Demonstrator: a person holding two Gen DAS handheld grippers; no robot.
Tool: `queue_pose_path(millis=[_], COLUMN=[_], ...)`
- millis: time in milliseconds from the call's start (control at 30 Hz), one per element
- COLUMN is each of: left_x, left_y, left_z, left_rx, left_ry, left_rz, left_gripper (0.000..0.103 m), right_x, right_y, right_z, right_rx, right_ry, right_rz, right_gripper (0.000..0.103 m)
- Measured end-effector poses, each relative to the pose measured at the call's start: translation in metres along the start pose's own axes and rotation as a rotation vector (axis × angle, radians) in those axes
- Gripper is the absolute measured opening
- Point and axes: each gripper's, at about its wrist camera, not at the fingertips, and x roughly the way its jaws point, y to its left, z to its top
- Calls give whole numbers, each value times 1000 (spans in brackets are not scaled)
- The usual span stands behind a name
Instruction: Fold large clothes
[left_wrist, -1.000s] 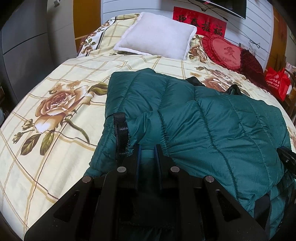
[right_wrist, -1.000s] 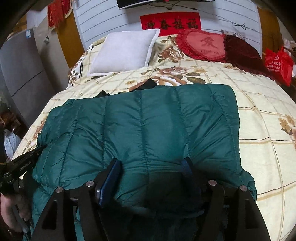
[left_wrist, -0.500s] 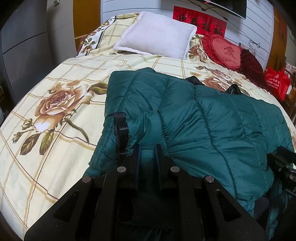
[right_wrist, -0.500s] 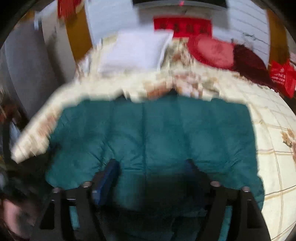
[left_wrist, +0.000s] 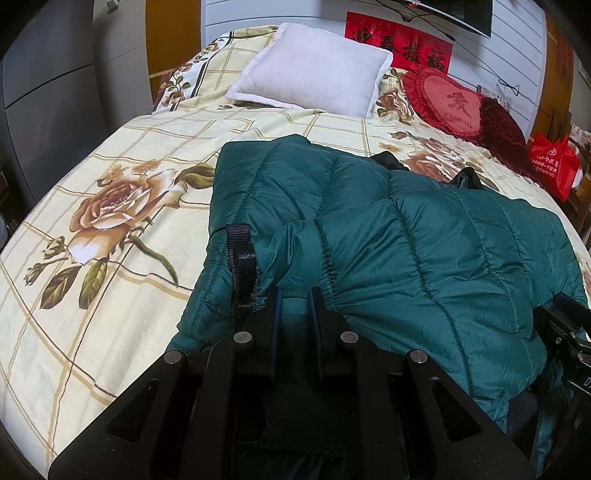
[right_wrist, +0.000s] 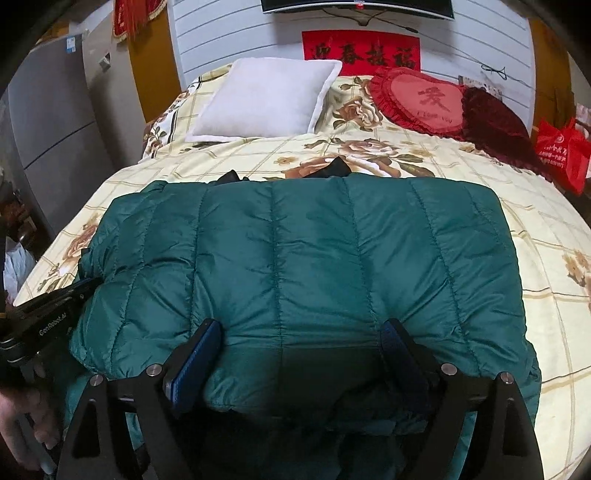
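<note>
A dark green quilted puffer jacket (left_wrist: 406, 236) lies folded over on the floral bedspread (left_wrist: 110, 206); it also fills the middle of the right wrist view (right_wrist: 303, 251). My left gripper (left_wrist: 294, 295) is shut on the jacket's near edge, beside a black strap loop (left_wrist: 242, 266). My right gripper (right_wrist: 301, 332) is open, its jaws wide apart and straddling the near fold of the jacket. The left gripper shows at the left edge of the right wrist view (right_wrist: 55, 310).
A white pillow (left_wrist: 314, 70) and a red heart cushion (left_wrist: 447, 103) lie at the head of the bed. A red bag (left_wrist: 554, 166) stands at the right. Grey cabinets (left_wrist: 44, 92) stand left of the bed.
The right gripper moved briefly with motion blur and settled slightly farther back, still open over the jacket's near fold. The left gripper stayed shut on the jacket edge.
</note>
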Motion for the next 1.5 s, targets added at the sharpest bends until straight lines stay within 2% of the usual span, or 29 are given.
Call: queue_pose_path(millis=[800, 900, 967, 1033, 1100, 1200, 1267, 1367, 1500], left_x=[1, -1, -5, -17, -38, -74, -97, -122, -136], left_y=[-1, -5, -4, 5, 19, 47, 74, 108, 140], left_z=[0, 2, 7, 16, 22, 22, 8, -29, -85], left_rx=[0, 27, 53, 50, 36, 52, 71, 91, 39], left_ry=[2, 17, 54, 103, 92, 61, 68, 80, 130], left_rz=[-2, 13, -3, -55, -88, -79, -88, -38, -17], left_gripper=[14, 14, 14, 14, 14, 14, 14, 14, 14], right_x=[2, 2, -10, -35, -64, -103, -124, -152, -170], right_y=[-2, -3, -6, -13, -22, -41, -56, -78, -102], right_z=[1, 8, 20, 25, 23, 4, -18, -67, -137], right_rx=[18, 19, 59, 97, 90, 56, 29, -7, 5], right_ry=[2, 48, 74, 38, 3, 9, 43, 83, 147], right_rz=[16, 3, -17, -9, -11, -15, -9, -17, -10], right_gripper=[88, 89, 89, 89, 89, 89, 89, 89, 89])
